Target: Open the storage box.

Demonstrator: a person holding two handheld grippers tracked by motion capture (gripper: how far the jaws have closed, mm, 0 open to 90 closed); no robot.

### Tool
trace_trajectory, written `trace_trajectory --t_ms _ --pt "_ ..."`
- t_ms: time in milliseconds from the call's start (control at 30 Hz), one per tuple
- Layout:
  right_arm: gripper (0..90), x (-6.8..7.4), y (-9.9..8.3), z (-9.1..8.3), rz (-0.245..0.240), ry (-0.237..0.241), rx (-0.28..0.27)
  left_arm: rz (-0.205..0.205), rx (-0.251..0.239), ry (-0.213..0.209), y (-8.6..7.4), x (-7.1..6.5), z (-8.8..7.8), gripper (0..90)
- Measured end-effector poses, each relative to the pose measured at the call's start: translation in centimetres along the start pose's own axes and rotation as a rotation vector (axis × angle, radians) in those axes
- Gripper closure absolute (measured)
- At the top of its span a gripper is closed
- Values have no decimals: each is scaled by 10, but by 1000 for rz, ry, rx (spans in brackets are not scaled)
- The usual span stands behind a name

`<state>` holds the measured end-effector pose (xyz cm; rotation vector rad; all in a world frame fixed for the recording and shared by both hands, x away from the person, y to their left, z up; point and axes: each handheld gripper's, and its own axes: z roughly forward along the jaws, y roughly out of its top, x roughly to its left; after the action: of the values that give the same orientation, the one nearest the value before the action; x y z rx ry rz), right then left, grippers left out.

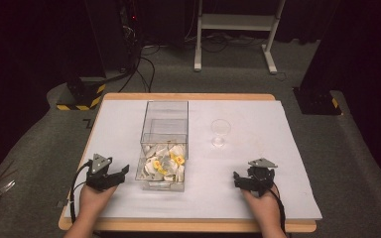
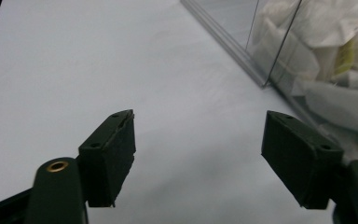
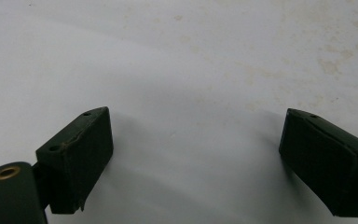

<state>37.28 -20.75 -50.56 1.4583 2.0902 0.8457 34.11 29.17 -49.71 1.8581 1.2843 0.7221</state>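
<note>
A person's two hands are resting on the near edge of a pale grey surface (image 1: 258, 124), each holding a pair of black two-jaw tongs. The left tongs (image 1: 120, 173) are lying just to the left of a tall clear plastic box (image 1: 164, 144), with jaws standing wide apart and nothing between them; in the left gripper view the left tongs (image 2: 199, 154) are gaping over bare surface, the box's transparent wall (image 2: 279, 42) rising just ahead and to their right. The box is holding a heap of crumpled white and yellow packets (image 1: 164, 164), piled in its near half, close beside the left tongs but not touching them. The right tongs (image 1: 241, 179) are sitting well to the right of the box, jaws likewise spread wide and gripping nothing; in the right gripper view the right tongs (image 3: 195, 161) are pointing across faintly stained surface. A small clear plastic cup (image 1: 220, 133) is standing upright beyond the right tongs, between them and the box's far end, apart from both. A black cable (image 1: 74, 186) is trailing from the left tongs back past the left hand (image 1: 95, 199), while the right hand (image 1: 264, 206) is holding its tool level with the surface
</note>
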Motion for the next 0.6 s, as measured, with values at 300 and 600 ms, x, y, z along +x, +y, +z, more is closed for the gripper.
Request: trace_trajectory --t_ms 300,600 --pt "98 0 0 0 0 1 2 -27 31 -36 -5 2 4 176" --pt "87 -3 4 -1 1 34 15 4 61 -51 -6 -2 7 162"
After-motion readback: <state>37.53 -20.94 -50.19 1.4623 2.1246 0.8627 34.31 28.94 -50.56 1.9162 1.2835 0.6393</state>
